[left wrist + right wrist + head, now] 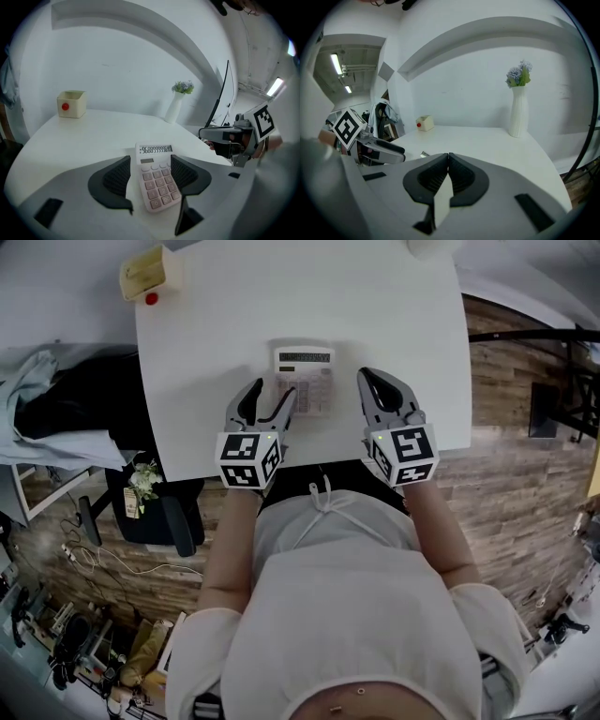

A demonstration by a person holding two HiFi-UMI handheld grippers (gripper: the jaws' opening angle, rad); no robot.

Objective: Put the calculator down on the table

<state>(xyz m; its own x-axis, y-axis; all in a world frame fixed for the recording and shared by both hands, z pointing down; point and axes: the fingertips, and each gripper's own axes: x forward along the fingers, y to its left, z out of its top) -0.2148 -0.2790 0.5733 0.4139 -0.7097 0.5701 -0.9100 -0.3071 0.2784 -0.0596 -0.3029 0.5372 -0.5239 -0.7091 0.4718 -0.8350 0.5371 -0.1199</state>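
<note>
The calculator (pixel 305 379) lies flat on the white table (pixel 234 306), between the jaws of the left gripper (pixel 272 395). These jaws stand wide apart, not pressing it. The right gripper (pixel 377 382), just beside, is closed and empty.

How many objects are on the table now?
3: the calculator lying near the front edge; the cream box at the far left corner; the white vase at the far right. None seems hidden.

Calculator (pixel 305 381) on table (pixel 375 306) between left tool (pixel 273 388) and right tool (pixel 367 377), box (pixel 145 273) far-left
</note>
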